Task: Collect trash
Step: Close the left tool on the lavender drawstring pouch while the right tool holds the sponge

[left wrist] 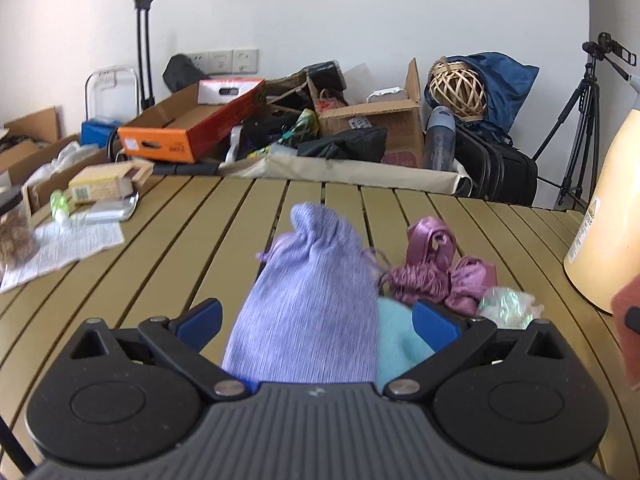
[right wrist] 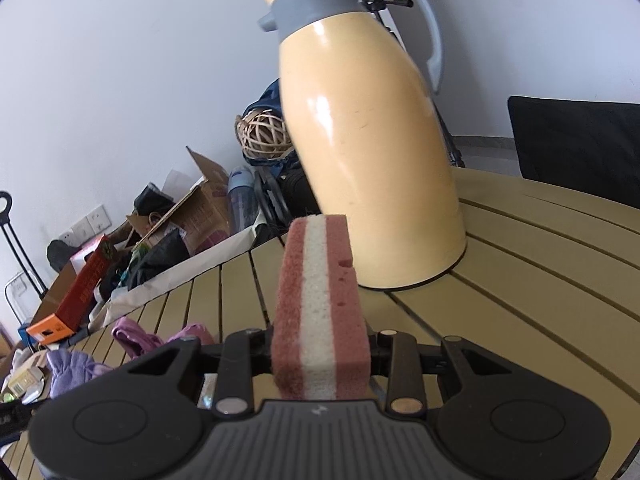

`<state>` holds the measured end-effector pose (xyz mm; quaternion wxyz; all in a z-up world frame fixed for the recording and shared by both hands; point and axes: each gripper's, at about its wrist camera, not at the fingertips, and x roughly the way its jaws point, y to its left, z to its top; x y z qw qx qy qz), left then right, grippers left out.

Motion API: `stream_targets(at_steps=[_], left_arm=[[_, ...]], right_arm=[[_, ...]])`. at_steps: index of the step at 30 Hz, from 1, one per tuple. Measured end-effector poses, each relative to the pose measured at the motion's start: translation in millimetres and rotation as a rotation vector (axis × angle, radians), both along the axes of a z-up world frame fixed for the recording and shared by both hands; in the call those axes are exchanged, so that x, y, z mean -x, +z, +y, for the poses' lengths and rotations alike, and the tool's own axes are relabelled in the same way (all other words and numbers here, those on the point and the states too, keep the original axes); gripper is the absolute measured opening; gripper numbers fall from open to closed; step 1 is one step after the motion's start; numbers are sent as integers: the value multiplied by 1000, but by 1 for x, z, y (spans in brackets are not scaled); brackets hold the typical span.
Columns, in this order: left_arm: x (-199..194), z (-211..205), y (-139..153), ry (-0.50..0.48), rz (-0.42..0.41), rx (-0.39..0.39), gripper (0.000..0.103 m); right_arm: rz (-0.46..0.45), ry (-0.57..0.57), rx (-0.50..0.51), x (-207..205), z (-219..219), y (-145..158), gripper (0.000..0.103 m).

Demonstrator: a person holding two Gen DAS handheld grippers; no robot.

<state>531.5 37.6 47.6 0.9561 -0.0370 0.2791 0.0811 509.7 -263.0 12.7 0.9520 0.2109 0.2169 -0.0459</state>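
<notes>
My left gripper (left wrist: 318,322) is open over the slatted table (left wrist: 168,240). A lavender cloth pouch (left wrist: 312,292) and something turquoise (left wrist: 400,342) lie between its blue pads (left wrist: 200,320); the left pad stands clear of the cloth. To the right lie a purple satin ribbon bundle (left wrist: 436,268) and an iridescent wrapper (left wrist: 508,308). My right gripper (right wrist: 320,344) is shut on a pink-and-white sponge (right wrist: 320,312), held on edge above the table before a cream thermos jug (right wrist: 372,160). The sponge (left wrist: 628,320) shows at the right edge of the left wrist view.
At the table's left lie a printed paper sheet (left wrist: 68,244), a small carton (left wrist: 100,188), a foil tray (left wrist: 108,212) and a jar (left wrist: 14,228). Boxes and bags (left wrist: 192,128) crowd the floor behind. A black chair back (right wrist: 580,144) stands beyond the table's right.
</notes>
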Motion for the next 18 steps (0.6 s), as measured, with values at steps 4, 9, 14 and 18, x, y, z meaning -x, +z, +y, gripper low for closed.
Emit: stream_targets(at_steps=[4,9,14,18], left_arm=[[-19,-6,0,-2,20,-34,103],[-36,-7,-6,15,35,-64,103],[-43,-2,-17,18,66,-65,103],[-47,6,-25,43,90,-32,103]], right_arm=[[-6,-10,-14,3,-10,1,30],[-10,-18,-25,5,-18,1,30],[-10,-24,-35,6,-22,1,30],[-10,-27,-40,7,-23,1,30]])
